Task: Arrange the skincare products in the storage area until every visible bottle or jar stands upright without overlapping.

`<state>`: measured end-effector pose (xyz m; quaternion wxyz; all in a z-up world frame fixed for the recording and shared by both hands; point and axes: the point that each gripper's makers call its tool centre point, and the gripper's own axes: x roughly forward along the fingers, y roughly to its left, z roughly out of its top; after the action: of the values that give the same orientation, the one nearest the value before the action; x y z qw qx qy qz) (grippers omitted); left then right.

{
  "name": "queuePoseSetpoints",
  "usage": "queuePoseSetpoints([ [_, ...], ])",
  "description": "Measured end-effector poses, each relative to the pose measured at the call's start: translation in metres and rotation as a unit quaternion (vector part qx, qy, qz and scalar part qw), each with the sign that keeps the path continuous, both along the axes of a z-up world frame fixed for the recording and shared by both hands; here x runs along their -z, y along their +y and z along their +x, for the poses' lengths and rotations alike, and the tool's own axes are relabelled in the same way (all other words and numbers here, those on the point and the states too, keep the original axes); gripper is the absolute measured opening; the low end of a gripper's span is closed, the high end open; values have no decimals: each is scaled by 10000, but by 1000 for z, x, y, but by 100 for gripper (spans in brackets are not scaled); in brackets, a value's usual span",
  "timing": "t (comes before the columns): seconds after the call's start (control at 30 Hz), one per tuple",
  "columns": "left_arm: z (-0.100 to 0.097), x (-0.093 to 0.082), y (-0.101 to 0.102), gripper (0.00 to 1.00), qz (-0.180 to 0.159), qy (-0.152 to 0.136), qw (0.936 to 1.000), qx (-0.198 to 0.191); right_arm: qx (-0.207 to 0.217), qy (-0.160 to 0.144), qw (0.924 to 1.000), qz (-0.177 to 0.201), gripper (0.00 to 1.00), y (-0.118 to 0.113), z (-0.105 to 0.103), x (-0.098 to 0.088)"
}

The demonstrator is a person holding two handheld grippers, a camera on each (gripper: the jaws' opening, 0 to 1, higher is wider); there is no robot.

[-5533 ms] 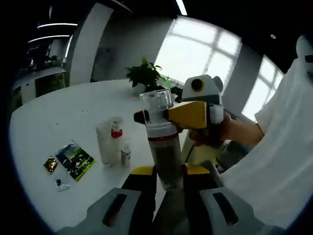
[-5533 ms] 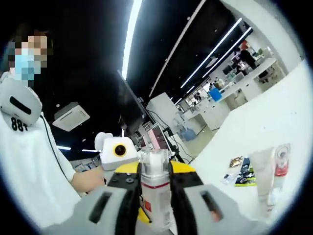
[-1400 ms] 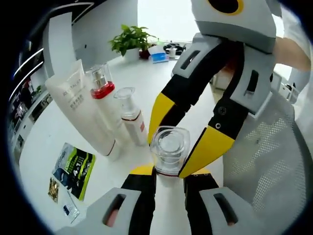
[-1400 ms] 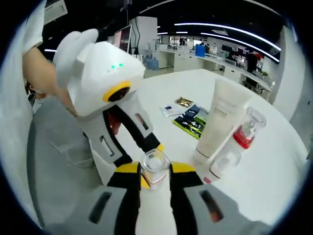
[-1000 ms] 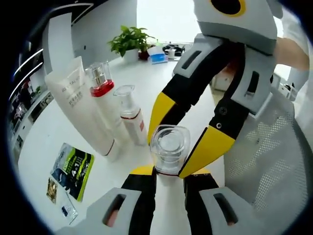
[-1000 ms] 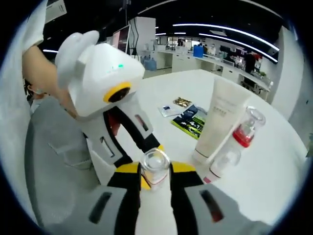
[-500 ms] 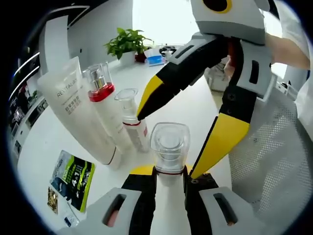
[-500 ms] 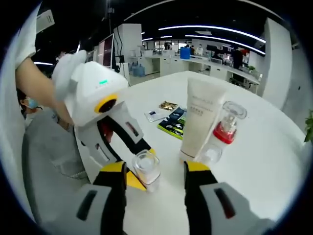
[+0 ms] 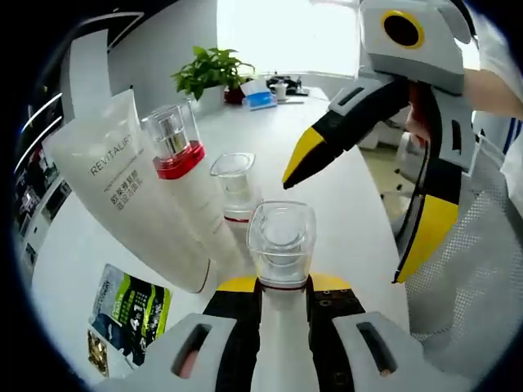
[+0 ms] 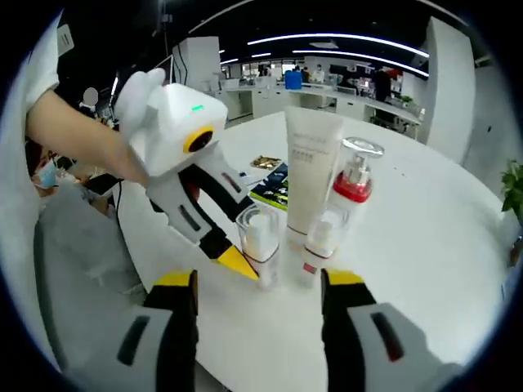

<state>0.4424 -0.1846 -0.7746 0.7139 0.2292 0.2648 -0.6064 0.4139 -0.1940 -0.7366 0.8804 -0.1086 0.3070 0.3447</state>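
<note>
Item: clear-capped bottle (image 9: 282, 245), upright on the white counter (image 10: 425, 245), left claw (image 9: 282, 287) clenched on its body. Right claw (image 10: 260, 287) released, drawn back (jaws wide apart). Placement: just beside the small pump bottle (image 10: 317, 245), red-collared bottle (image 10: 353, 192) and cream tube (image 10: 309, 167), all upright. Remaining, by judgement: release.

Blown-out window (image 9: 282, 33) glare, bright ceiling strip lights (image 10: 327, 39), strong fisheye bending at edges.
</note>
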Motion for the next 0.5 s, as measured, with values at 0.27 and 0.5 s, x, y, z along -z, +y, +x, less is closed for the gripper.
queuePoseSetpoints([
  [0.27,14,2,-5,17,-58,40,9999,-78,180,80,9998,43,67,-8,-4,4],
  [0.5,23,4,-11,17,-165,110,9996,-182,195,146,9997,2,67,-8,-7,9],
])
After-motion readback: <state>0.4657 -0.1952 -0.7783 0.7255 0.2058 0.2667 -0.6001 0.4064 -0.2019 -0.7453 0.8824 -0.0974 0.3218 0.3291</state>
